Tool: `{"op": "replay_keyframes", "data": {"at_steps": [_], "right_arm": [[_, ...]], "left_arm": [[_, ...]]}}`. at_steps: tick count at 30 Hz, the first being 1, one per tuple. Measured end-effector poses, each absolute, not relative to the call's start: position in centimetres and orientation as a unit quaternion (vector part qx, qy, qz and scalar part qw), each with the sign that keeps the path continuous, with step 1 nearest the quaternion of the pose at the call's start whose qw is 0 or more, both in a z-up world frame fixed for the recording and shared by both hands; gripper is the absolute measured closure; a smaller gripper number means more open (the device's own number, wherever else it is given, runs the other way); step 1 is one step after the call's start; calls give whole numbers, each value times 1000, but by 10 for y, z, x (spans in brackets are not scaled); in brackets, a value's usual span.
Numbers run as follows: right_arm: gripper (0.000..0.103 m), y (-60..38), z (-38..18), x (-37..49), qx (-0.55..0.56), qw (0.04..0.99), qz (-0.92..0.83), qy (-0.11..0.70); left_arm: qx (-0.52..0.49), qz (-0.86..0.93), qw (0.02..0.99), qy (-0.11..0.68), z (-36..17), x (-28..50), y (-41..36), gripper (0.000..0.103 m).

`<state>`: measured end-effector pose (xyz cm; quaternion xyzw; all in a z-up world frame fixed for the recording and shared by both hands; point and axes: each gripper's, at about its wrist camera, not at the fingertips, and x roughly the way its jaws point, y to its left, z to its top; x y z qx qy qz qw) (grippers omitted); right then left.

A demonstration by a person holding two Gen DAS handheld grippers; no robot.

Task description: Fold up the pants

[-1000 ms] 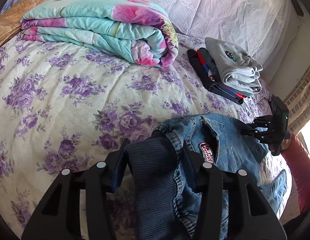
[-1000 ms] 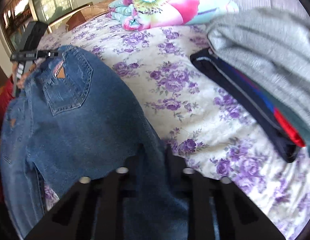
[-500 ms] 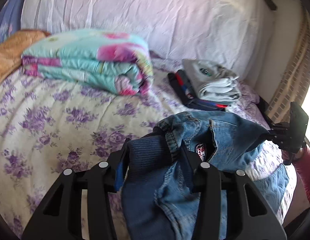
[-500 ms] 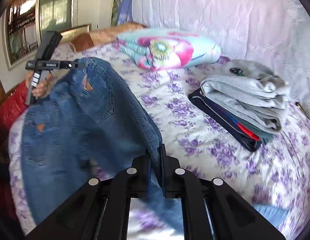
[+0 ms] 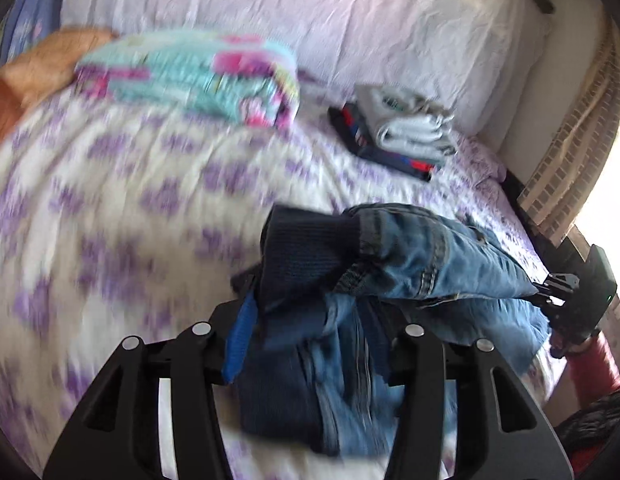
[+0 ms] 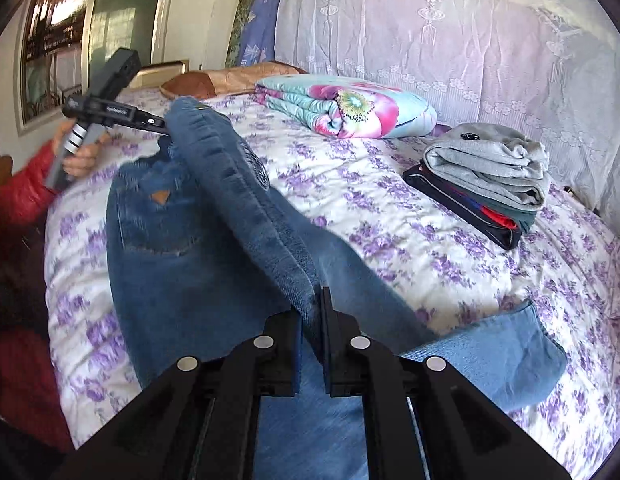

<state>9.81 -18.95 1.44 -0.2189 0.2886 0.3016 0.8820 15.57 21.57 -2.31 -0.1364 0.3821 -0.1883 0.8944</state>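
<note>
I'm working over a bed [image 6: 450,264] spread with a purple-flowered quilt, lace curtain behind. My right gripper [image 6: 312,320] is pinched tight on a fold of the jeans [image 6: 197,248], my left gripper [image 5: 314,312] clamps their bunched waistband, and the denim hangs between them above the quilt. Beyond lie a folded floral blanket [image 6: 346,106] and stacked clothes [image 6: 486,176].

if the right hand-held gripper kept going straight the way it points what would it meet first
Most likely the jeans it is already clamped on, stretched ahead of the right hand-held gripper toward the left hand-held gripper; beyond them the floral bedspread, though depth is unclear.
</note>
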Motion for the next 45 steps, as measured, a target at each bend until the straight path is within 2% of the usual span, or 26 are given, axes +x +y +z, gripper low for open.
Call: {"op": "replay_keyframes", "data": {"at_steps": [4,8,15,18,20,21,22,25,33,40,42,45], "right_arm": [[95,-191,12,91,-213,887,294,286],[95,-188,6,89,-216,887,293,286],[95,-185,3,82,-228,888,282,282],[95,-184,3,82,-233,889,280,278],[95,-184,4,82,-231,889,281,277],[94,-184,4,82,-230,889,281,279],[94,-183,4,82,-231,889,281,278],[95,-182,10,81,-238,890,277,271],[95,-195,29,45,-244,893,276,259],[94,-185,-23,17,-251,873,283,309],[94,-185,-30,21,-241,871,284,319],[94,-184,-30,19,-242,873,281,318]], "left_arm": [[-218,-190,865,411,-32,130,231,32],[-355,-230,800,424,-46,118,241,31],[-370,-226,798,419,-20,146,209,31],[-362,-167,801,447,-18,167,202,30],[-362,-149,798,459,-24,177,199,32],[-360,-142,800,458,-25,178,200,38],[-361,-137,802,456,-24,178,203,51],[-381,-169,790,450,-22,175,208,75],[-319,-236,827,399,14,126,195,75],[-314,-232,814,431,-53,94,205,75],[-351,-244,791,438,-78,100,214,76],[-396,-261,766,433,-83,102,226,76]]}}
